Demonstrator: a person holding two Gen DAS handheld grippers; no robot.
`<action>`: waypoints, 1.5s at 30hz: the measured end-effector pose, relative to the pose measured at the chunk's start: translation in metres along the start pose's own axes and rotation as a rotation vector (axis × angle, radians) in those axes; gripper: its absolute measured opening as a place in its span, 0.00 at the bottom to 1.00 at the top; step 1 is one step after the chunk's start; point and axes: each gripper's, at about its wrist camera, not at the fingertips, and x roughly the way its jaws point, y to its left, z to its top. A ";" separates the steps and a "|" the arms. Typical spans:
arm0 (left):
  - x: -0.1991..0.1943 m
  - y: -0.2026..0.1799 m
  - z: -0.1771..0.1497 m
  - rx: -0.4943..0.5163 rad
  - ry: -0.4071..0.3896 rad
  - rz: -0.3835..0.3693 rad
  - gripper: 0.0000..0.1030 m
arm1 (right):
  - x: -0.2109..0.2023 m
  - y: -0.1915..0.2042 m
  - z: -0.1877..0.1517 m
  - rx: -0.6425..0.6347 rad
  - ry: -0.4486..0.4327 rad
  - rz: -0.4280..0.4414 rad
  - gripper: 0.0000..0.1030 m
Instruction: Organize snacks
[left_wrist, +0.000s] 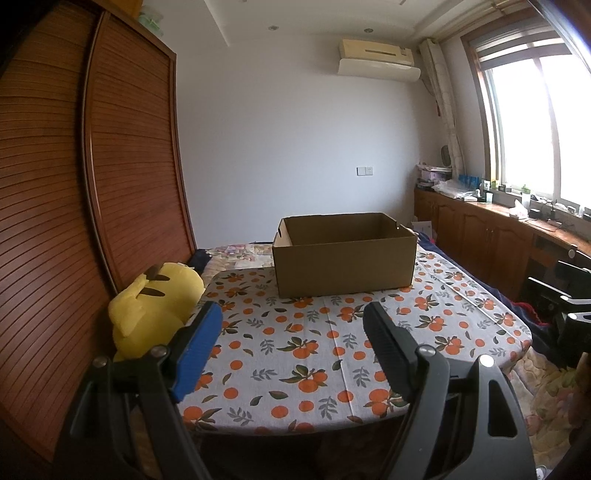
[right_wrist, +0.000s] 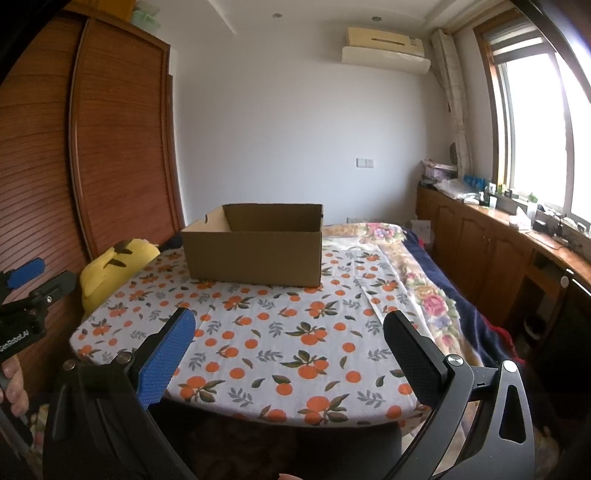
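An open brown cardboard box (left_wrist: 343, 254) (right_wrist: 253, 253) stands at the far side of a table covered in an orange-print cloth (left_wrist: 332, 350) (right_wrist: 288, 332). I see no snacks in either view, and the box's inside bottom is hidden. My left gripper (left_wrist: 291, 314) hovers over the table's near edge, open with nothing between its fingers. My right gripper (right_wrist: 290, 321) is also open and empty over the near edge. The left gripper's blue pad (right_wrist: 26, 273) shows at the left edge of the right wrist view, with a hand (right_wrist: 13, 380) below it.
A yellow plush toy (left_wrist: 151, 306) (right_wrist: 110, 269) lies at the table's left, against a tall wooden slatted wardrobe (left_wrist: 92, 184). A bed with a floral quilt (right_wrist: 417, 280) lies behind and to the right. Wooden cabinets (right_wrist: 498, 243) with clutter run under the window.
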 end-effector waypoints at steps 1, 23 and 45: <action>0.000 0.000 0.000 0.000 0.000 -0.001 0.77 | 0.000 0.000 0.000 0.000 0.000 0.001 1.00; 0.002 0.004 -0.005 -0.013 0.011 0.006 0.77 | 0.001 -0.001 -0.004 0.002 0.004 -0.005 1.00; 0.003 0.004 -0.005 -0.018 0.006 0.010 0.77 | 0.001 -0.001 -0.003 0.001 0.006 -0.004 1.00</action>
